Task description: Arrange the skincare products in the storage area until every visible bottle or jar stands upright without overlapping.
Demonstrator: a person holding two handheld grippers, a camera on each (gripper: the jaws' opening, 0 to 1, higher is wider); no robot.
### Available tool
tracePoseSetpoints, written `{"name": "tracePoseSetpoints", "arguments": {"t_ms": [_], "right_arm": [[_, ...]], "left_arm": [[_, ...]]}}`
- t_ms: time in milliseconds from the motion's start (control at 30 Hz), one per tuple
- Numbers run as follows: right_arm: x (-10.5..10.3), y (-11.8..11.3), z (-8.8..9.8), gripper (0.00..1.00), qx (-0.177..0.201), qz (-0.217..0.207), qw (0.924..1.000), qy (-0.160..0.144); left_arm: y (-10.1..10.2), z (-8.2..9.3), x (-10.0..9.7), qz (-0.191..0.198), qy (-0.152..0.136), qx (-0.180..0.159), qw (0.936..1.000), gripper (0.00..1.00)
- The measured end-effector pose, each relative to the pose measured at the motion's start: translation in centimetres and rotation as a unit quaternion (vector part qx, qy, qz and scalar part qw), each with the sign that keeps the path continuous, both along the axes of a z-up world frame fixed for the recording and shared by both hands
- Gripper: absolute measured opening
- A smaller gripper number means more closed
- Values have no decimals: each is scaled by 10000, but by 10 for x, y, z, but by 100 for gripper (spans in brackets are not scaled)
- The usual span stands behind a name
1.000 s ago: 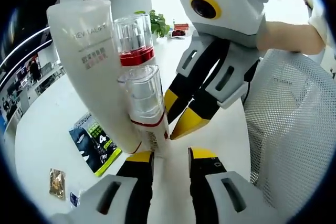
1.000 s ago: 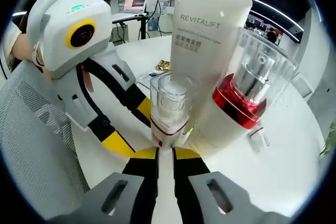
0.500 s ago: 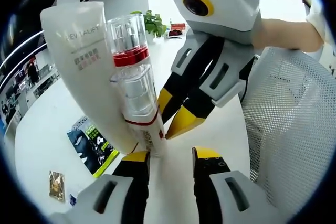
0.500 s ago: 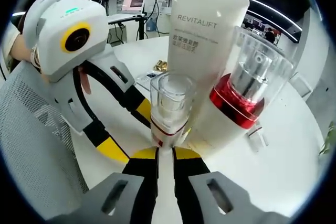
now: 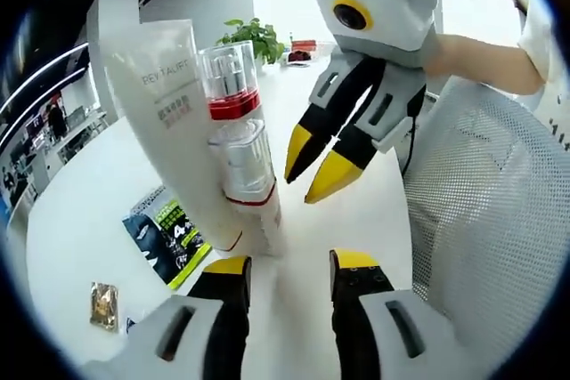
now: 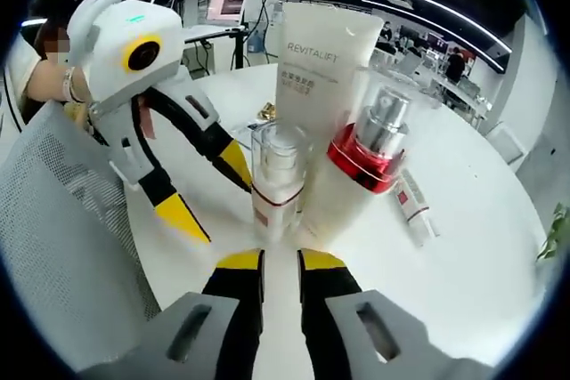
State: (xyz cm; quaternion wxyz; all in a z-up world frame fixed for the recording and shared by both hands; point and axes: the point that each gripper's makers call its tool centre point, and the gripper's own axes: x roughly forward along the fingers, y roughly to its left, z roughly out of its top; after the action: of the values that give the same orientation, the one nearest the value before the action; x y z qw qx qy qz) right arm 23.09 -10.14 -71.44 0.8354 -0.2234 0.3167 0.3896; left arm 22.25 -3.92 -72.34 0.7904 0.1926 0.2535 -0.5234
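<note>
A small clear-capped bottle point(image 5: 249, 162) point(image 6: 278, 180) with a red band stands upright on the white table point(image 6: 463, 246). Close behind it stand a red-collared pump bottle point(image 5: 230, 86) point(image 6: 370, 153) and a tall white REVITALIFT tube point(image 5: 169, 122) point(image 6: 312, 60). My right gripper point(image 6: 281, 261) is open, a short way back from the small bottle, and holds nothing; it also appears as the right gripper point(image 5: 317, 166) beside the bottles. My left gripper point(image 5: 292, 264) is open just in front of the small bottle, also seen as the left gripper point(image 6: 209, 191).
A grey mesh chair back point(image 5: 490, 220) point(image 6: 62, 238) stands close beside both grippers. A magazine point(image 5: 165, 238) and a foil packet point(image 5: 102, 304) lie on the table. A small tube point(image 6: 411, 206) lies flat beside the red bottle. A plant point(image 5: 254, 37) sits far back.
My right gripper's jaws have parted, let go of the small bottle's base and drawn back. The small bottle stays standing. The left gripper has backed off slightly.
</note>
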Motion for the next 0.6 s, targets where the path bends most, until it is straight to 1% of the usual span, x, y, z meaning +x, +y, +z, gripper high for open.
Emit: {"name": "tracePoseSetpoints", "arguments": {"t_ms": [67, 133, 167, 233, 333, 367, 433, 500, 533, 600], "right_arm": [[-2, -6, 2, 20, 9, -70, 10000, -5], [-1, -14, 4, 24, -33, -186, 9998, -85], [-1, -19, 5, 25, -88, -202, 9997, -138], [2, -28, 6, 30, -139, -288, 9994, -136], [8, -40, 12, 35, -58, -498, 9985, -223], [9, -42, 13, 35, -29, -537, 9983, -234], [12, -46, 16, 37, 29, -618, 9978, -232], [15, -49, 16, 39, 52, -676, 9975, -217], [18, -50, 16, 42, 72, -723, 9971, -216], [21, -52, 16, 46, 48, -740, 9970, -205]], "left_arm": [[6, 5, 0, 82, 33, -80, 9999, 32], [10, 10, -3, 130, 51, -95, 9999, 33], [11, 13, -3, 144, 38, -102, 9998, 34], [17, 18, -3, 203, -21, -128, 9997, 34], [23, 22, -4, 242, -51, -127, 9996, 36], [25, 24, -4, 290, -53, -107, 9995, 38], [29, 30, 0, 433, -156, -162, 9988, 43], [30, 37, -4, 449, -141, -234, 9986, 46], [30, 39, -5, 492, -117, -247, 9984, 47], [30, 42, -7, 495, -159, -258, 9983, 48]]}}
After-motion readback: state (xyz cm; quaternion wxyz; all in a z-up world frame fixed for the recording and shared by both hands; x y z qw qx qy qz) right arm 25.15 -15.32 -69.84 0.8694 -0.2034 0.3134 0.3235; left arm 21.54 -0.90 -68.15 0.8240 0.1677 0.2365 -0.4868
